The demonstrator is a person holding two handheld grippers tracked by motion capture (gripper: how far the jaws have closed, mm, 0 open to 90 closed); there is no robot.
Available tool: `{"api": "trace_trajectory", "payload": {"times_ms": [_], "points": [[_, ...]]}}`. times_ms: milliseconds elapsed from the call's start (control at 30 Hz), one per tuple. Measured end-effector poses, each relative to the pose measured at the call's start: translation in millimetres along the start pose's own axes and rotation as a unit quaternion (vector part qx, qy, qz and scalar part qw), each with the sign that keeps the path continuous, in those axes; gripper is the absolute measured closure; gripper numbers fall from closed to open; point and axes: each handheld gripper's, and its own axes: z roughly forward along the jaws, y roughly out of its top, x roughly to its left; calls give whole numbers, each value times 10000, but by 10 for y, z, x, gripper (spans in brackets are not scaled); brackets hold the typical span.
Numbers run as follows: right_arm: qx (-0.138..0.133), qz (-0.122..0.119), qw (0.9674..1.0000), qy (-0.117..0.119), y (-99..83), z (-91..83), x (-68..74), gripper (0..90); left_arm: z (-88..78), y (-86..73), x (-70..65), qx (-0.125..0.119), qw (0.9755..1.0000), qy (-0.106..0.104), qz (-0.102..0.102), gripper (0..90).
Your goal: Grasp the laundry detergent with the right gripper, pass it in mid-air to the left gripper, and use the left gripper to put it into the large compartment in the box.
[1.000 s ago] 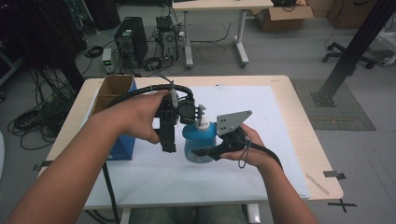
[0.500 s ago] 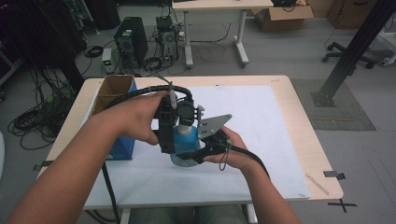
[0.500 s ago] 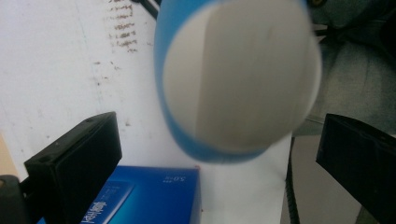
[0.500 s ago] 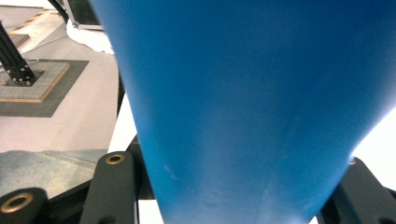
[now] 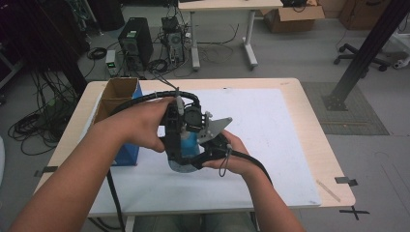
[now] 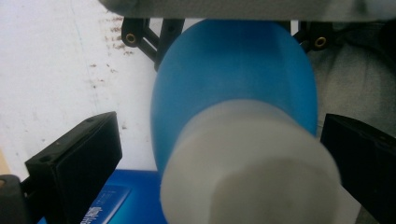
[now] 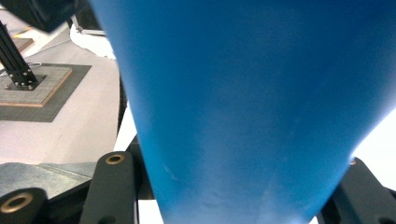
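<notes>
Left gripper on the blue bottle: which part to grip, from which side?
Grip the white cap, coming straight along the bottle's axis from the cap end. The blue bottle points its cap between the left gripper pads, which stand open on either side. The cap is a short, straight-sided cylinder, narrower than the bulging body. The right gripper appears already shut on the body, so that part is taken.

You look down and forward on the table (image 5: 290,121) from above your own side. Your left gripper view sits close over the blue bottle (image 6: 233,84), facing its white cap. Your right gripper view presses against the same bottle's blue body.
</notes>
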Motion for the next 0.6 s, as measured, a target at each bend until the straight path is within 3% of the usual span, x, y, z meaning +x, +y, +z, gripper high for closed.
{"api": "trace_trajectory", "payload": {"times_ms": [467,600], "points": [[2,-102,9999,-56,-3,-23,3,449,23,39,6,-3,10000,-20,-1,69],[-2,-8,10000,-36,-9,-27,11,449,28,32,8,-11,10000,-44,-13,106]]}}
